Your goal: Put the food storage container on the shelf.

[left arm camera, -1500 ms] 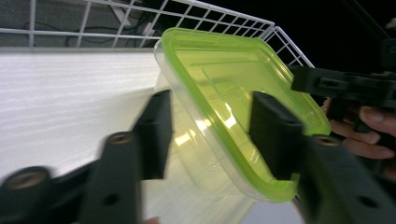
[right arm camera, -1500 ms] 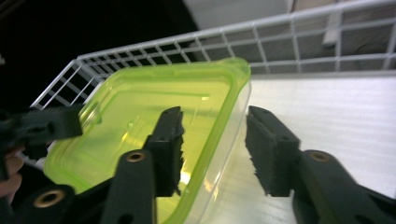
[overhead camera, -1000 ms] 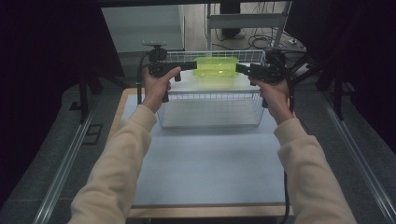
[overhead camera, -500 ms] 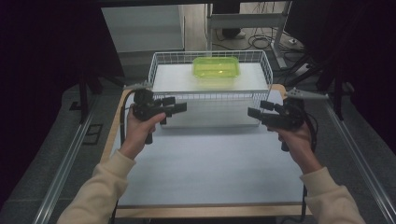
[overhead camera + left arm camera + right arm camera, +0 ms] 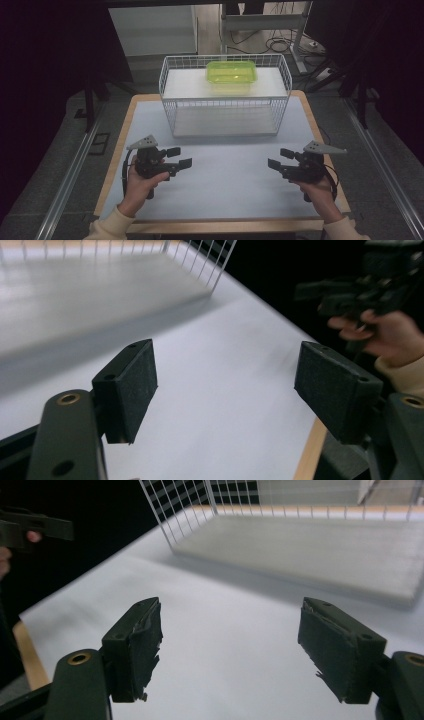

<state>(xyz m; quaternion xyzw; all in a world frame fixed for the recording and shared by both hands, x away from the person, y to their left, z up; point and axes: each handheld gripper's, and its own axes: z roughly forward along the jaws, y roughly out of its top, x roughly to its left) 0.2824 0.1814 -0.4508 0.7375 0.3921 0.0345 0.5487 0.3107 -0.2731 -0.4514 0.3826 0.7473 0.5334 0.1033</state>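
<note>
A translucent green container [image 5: 231,75] rests inside the white wire basket [image 5: 225,117], at the middle of its far side. My left gripper [image 5: 180,156] hovers low over the table's front left, jaws apart and pointing right, with nothing between its pads [image 5: 131,385]. My right gripper [image 5: 280,158] mirrors it at the front right, pointing left. Its jaws have just been opening and nothing lies between them; the worn pads [image 5: 142,640] stand wide apart. Each gripper view catches the other gripper far off: the right one [image 5: 360,290] and the left one [image 5: 35,530].
The basket stands at the back of a white mat [image 5: 225,185] on a wooden-edged table [image 5: 112,165]. Metal rails [image 5: 65,175] run along both sides. Dark stands and cables crowd the floor behind.
Both hands came back from the basket toward the table's front and sank. The green container, held between the two grippers a second ago, now lies in the basket.
</note>
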